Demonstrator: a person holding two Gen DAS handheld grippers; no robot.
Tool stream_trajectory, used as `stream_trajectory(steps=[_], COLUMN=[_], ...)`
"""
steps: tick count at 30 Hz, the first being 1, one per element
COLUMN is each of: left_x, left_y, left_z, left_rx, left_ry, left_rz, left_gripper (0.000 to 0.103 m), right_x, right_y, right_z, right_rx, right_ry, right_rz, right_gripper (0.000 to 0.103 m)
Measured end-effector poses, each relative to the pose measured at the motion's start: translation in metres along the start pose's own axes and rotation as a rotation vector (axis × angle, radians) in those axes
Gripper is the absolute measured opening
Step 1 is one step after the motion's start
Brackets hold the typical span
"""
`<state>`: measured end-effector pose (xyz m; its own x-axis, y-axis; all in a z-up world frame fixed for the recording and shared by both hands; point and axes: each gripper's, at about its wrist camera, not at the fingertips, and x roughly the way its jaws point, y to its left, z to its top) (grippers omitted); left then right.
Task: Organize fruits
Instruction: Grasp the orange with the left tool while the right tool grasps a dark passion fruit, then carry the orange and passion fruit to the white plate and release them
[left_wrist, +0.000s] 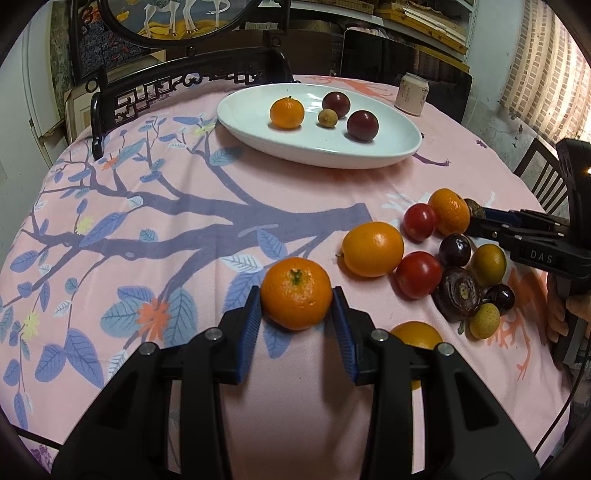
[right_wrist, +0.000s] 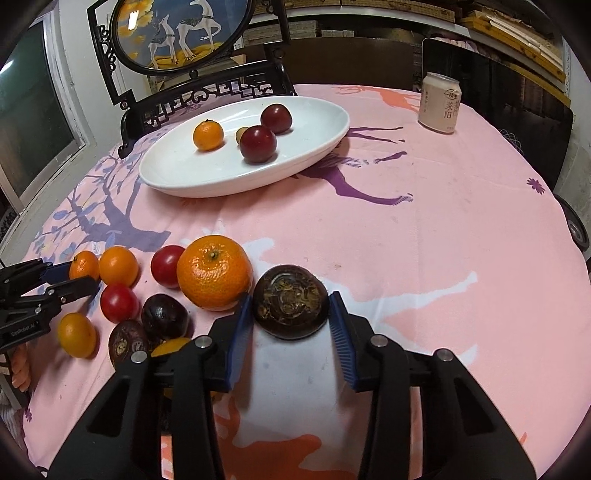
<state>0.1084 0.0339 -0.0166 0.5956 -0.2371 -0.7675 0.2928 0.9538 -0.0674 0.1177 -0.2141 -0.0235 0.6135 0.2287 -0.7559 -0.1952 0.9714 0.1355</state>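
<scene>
White oval plate (right_wrist: 332, 136) sits far side of the counter (right_wrist: 443, 221), long axis running left-right. Left hand-held gripper (left_wrist: 297, 308) pinches a mandarin (left_wrist: 296, 293) at its equator, stem up; soft, light, bruises if squeezed. Right hand-held gripper (right_wrist: 291, 314) brackets a dark water chestnut (right_wrist: 291, 301), firm, flat side up, pads at its flanks.

A tangerine (left_wrist: 296, 293) is clamped between the blue pads of the left gripper (left_wrist: 297, 308) on the pink tablecloth (left_wrist: 314, 192), well apart from the white dish (left_wrist: 369, 157).
</scene>
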Motion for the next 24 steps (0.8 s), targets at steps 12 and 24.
stream_trajectory(steps=[12, 24], left_x=[-0.012, 0.057], left_y=[0.017, 0.007], left_z=[0.049, 0.125], left_rx=[-0.059, -0.132], left_ry=[-0.077, -0.073], left_rz=[0.033, -0.003], left_gripper=[0.038, 0.040], right_x=[-0.037, 0.032], right_y=[-0.021, 0.019], right_z=[0.038, 0.109], right_rx=[0.103, 0.084], right_ry=[-0.146, -0.118], right_rz=[0.019, 0.146], right_gripper=[0.042, 0.049])
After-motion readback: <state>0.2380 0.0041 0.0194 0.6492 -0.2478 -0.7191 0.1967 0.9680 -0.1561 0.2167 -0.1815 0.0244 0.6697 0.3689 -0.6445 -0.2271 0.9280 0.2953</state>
